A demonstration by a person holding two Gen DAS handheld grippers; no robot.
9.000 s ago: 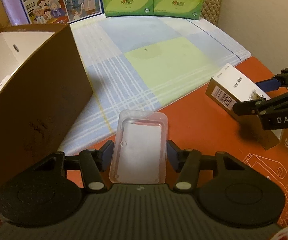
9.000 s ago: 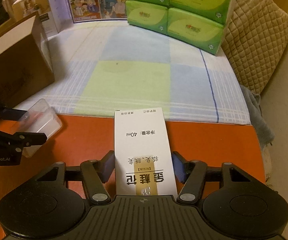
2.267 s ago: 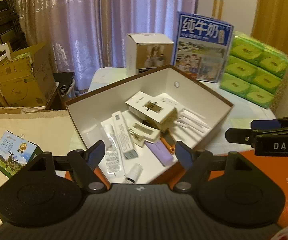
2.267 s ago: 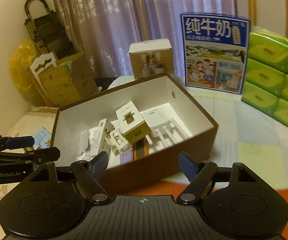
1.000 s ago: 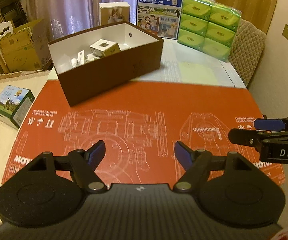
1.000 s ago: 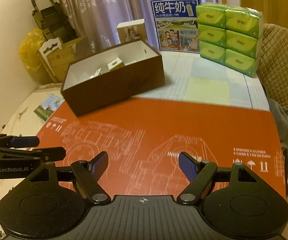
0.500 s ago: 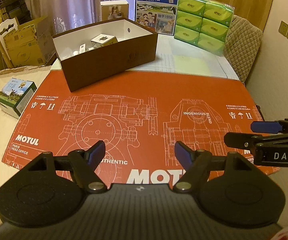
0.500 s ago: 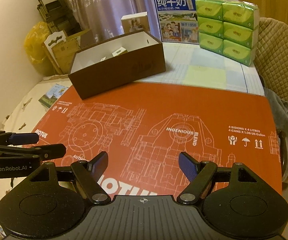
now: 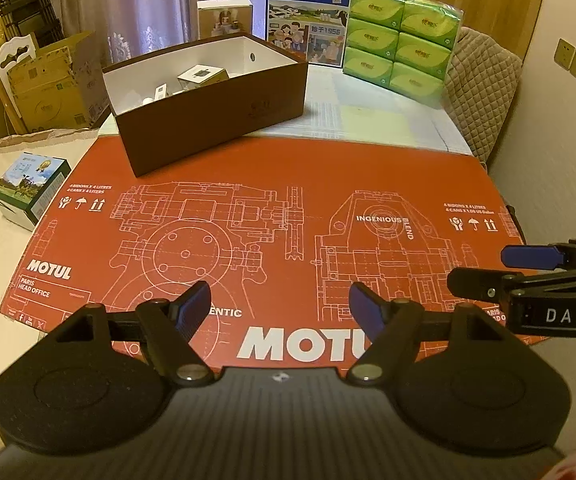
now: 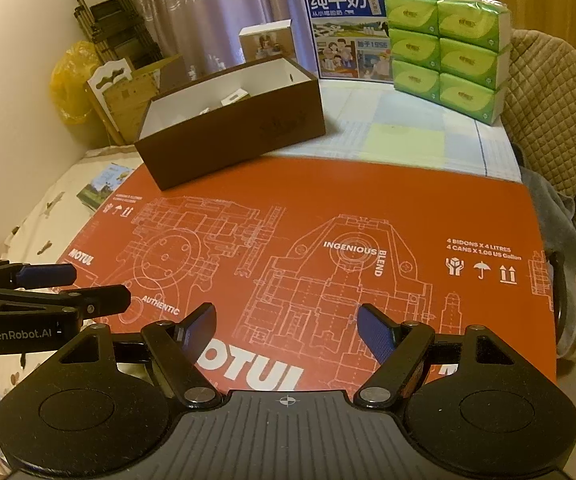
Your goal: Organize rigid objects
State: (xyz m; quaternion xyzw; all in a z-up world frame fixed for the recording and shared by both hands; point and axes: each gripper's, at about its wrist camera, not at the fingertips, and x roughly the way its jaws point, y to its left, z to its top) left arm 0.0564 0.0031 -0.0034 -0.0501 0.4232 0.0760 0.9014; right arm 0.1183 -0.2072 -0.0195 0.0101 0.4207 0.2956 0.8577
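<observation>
Left claw: wide apart, holding nothing, above the orange mat.
Right claw: wide apart, holding nothing.
Small items: inside the brown box at the mat's far edge.
Advice: nothing loose on the mat; keep both claws low, apart and steady.

Mat looked like smooth matt orange sheet with white print. Box was brown card outside, matt, plain white inside. Tissue packs were wrapped in glossy green plastic film. Chair cover was quilted beige cloth. Tablecloth was checked woven fabric, matt. Left gripper body was matt black plastic with a ribbed top, shiny metal pivot pins, blue pads finely textured. Curtain was thin, slightly sheer purple cloth.
</observation>
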